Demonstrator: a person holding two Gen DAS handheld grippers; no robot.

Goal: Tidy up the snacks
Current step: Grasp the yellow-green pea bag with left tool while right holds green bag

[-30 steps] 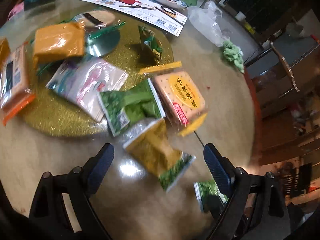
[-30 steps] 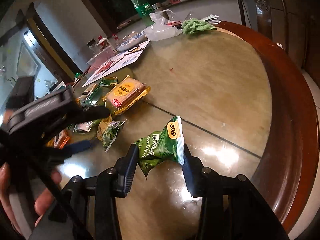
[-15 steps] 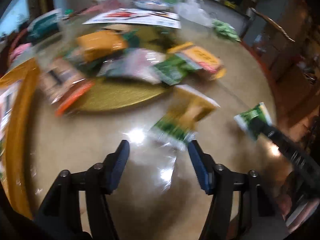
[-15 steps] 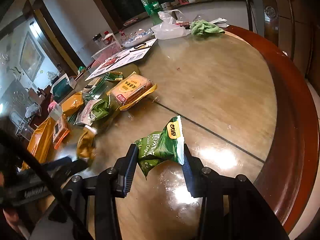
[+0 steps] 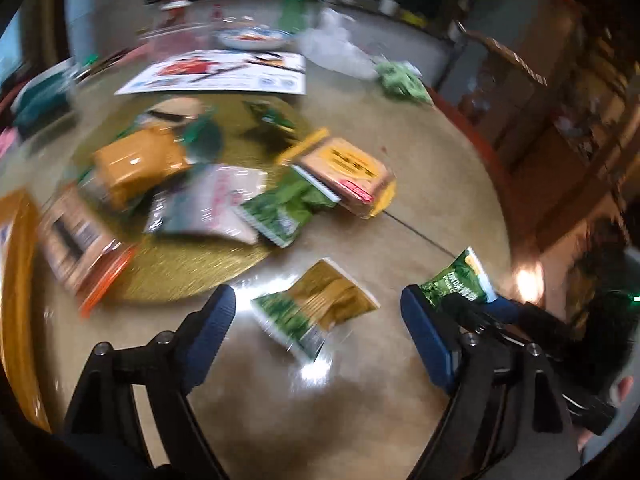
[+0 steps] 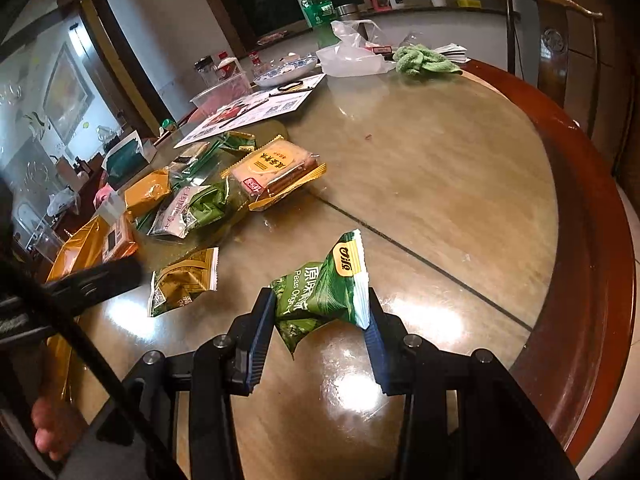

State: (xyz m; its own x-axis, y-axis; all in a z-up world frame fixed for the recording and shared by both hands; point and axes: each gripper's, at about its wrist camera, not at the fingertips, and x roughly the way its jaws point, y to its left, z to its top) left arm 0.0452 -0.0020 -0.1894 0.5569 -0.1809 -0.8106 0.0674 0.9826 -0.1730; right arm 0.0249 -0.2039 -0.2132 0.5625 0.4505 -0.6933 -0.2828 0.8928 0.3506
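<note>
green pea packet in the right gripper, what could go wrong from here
The right gripper pinches the green pea packet by its crumpled lower part, so the puffed bag may slip or twist out. The open left gripper hovers over the gold-green packet on the glossy table; it could slide away when the fingers close. Both grippers sit close together there, so they might bump.

Motion-blurred snack pile (image 5: 192,192), labels unreadable
</note>
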